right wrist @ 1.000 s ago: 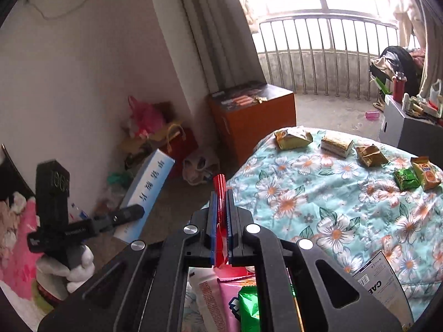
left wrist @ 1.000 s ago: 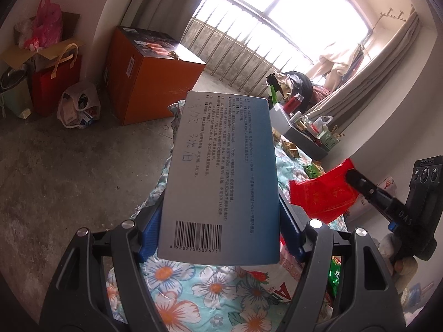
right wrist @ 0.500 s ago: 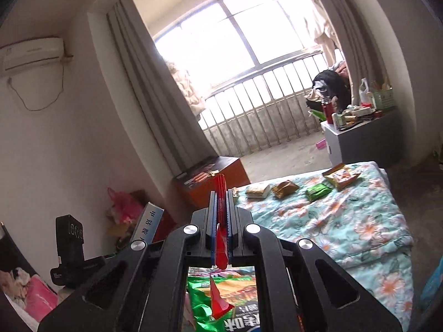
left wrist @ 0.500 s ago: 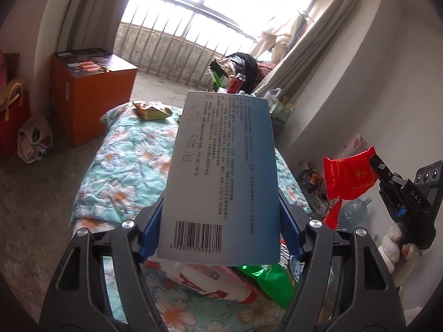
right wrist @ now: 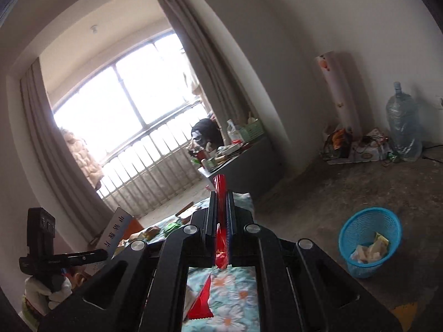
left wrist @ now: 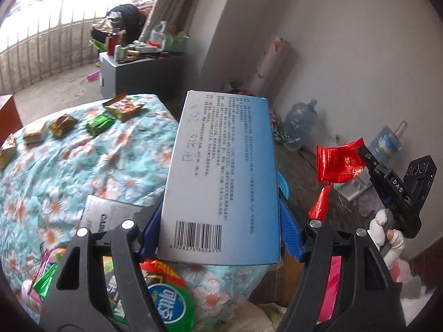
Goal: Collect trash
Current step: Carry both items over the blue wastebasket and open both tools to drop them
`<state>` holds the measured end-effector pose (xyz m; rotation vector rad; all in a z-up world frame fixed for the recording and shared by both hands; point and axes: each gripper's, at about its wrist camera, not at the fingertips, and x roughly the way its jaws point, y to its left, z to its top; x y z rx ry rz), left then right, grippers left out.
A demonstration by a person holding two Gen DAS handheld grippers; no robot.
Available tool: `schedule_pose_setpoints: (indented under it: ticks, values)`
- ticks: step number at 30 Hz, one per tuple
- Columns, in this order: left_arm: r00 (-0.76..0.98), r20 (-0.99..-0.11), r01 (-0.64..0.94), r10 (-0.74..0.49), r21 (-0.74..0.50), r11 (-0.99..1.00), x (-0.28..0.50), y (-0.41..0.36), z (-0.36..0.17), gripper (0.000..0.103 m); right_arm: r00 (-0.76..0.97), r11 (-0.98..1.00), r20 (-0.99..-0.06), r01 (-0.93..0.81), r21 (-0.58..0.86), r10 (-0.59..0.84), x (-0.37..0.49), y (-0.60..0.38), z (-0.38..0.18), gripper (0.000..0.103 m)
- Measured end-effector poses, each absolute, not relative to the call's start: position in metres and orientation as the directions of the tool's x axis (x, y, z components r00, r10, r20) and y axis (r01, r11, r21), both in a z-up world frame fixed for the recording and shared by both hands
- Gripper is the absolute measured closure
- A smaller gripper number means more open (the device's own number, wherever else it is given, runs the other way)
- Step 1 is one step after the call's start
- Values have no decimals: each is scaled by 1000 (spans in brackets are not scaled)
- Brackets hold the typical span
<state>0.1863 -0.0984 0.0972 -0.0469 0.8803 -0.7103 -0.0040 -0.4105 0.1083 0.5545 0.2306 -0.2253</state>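
Lying on bed (left wrist: 83, 149) with floral quilt: row of snack packets (left wrist: 95, 123) along far edge, more wrappers (left wrist: 163, 298) at near edge. Left gripper (left wrist: 221, 215) clamped across blue-white carton (left wrist: 221, 171), barcode end nearest camera, carton raised above bed's near corner. Right gripper (left wrist: 362, 152), right of bed over floor, jaws pinched tight on red wrapper (left wrist: 339, 160), wrapper tail hanging below. Blue mesh basket (right wrist: 369, 238) on floor right of bed, few wrappers inside.
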Motion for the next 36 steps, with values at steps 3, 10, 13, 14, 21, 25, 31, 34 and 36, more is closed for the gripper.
schedule_pose_setpoints:
  ticks: [3, 10, 13, 14, 21, 25, 31, 34, 36]
  values:
    - [325, -747, 614, -581, -301, 730, 207, -162, 89, 35, 918, 773, -309, 381, 507, -249, -23, -449, 86, 97]
    - [101, -850, 684, -517, -318, 657, 261, -315, 31, 35, 827, 638, -409, 560, 529, -386, -30, -526, 28, 97]
    - [6, -868, 682, -497, -360, 636, 281, -370, -7, 35, 795, 576, -458, 605, 550, -398, -26, -558, 0, 97]
    - [-18, -873, 683, -487, -366, 632, 287, -388, -21, 35, 784, 555, -477, 619, 555, -398, -22, -570, -12, 97]
    - [-88, -908, 707, -410, -347, 616, 305, -488, -105, 35, 746, 480, -552, 664, 574, -372, 2, -636, -75, 97]
    - [-55, -905, 681, -421, -342, 647, 321, -529, -136, 34, 718, 453, -577, 695, 559, -389, 22, -670, -103, 93]
    - [-39, -881, 587, -471, -402, 703, 342, -547, -168, 20, 644, 366, -674, 763, 532, -362, 40, -702, -169, 51]
    - [-66, -876, 570, -478, -426, 703, 338, -537, -168, 20, 647, 332, -673, 762, 556, -358, 28, -694, -178, 51]
    - [-50, -877, 595, -478, -410, 691, 335, -527, -156, 20, 667, 331, -655, 745, 579, -355, 19, -683, -177, 51]
